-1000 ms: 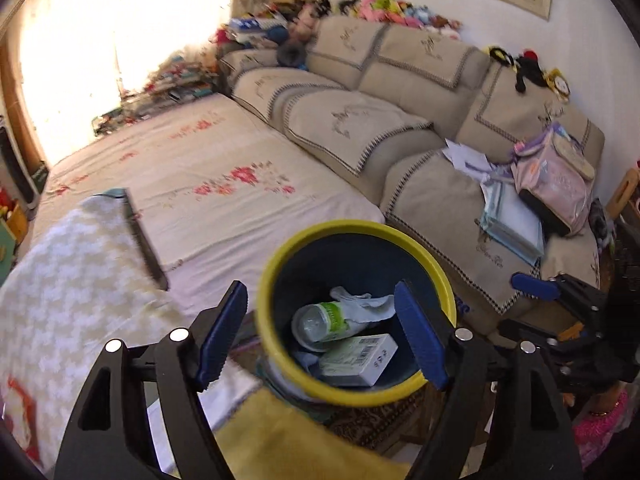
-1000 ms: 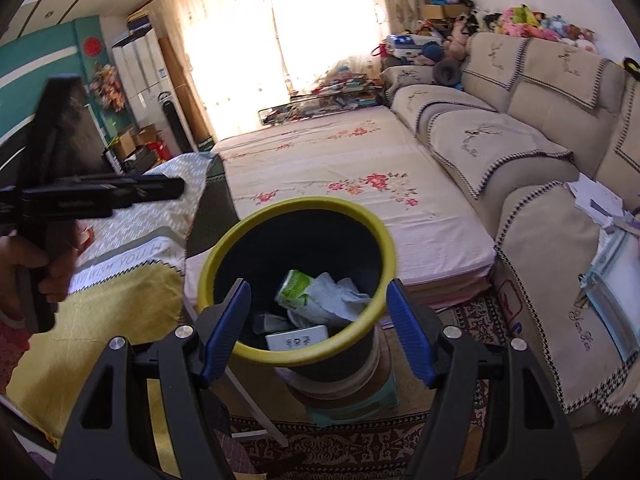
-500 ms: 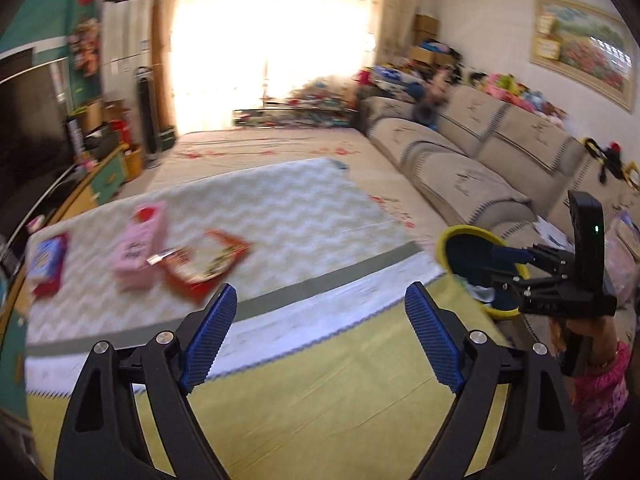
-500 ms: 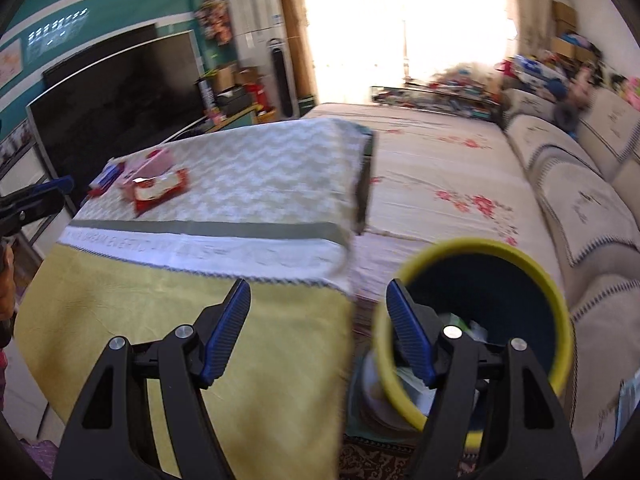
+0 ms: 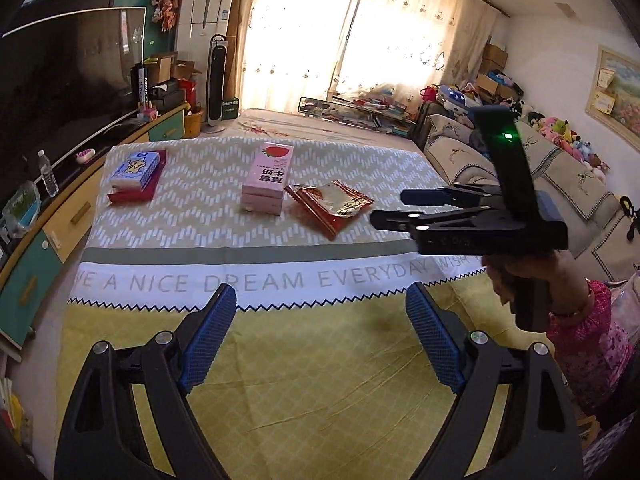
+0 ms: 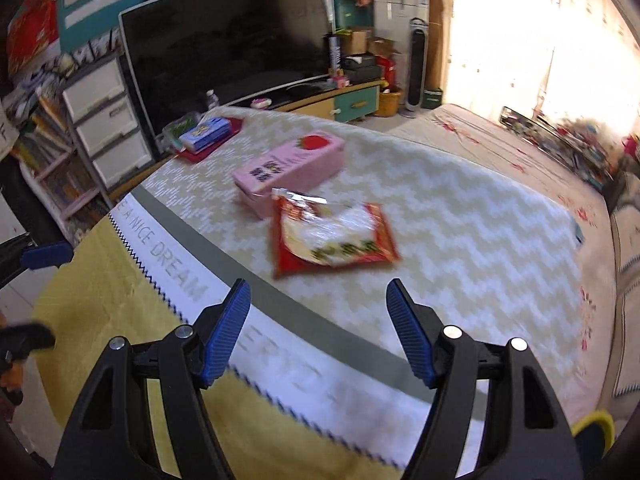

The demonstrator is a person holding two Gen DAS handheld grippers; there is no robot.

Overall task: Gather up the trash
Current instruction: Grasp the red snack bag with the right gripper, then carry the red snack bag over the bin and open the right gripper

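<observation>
Right wrist view: both grippers' fingers spread, empty, right gripper point(image 6: 318, 326) nearest crinkled red foil snack wrapper point(image 6: 334, 236), pink strawberry milk carton point(image 6: 290, 170) just beyond, left gripper point(image 5: 318, 340) farther back.

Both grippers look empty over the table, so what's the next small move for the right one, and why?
Probably ease the right gripper forward and down over the red snack wrapper. It lies flat on the tablecloth straight ahead, nearest the open jaws, beside the pink carton.

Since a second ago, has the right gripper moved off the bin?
Yes. The right gripper has swung from above the yellow-rimmed bin to over the table, toward the red wrapper.
</observation>
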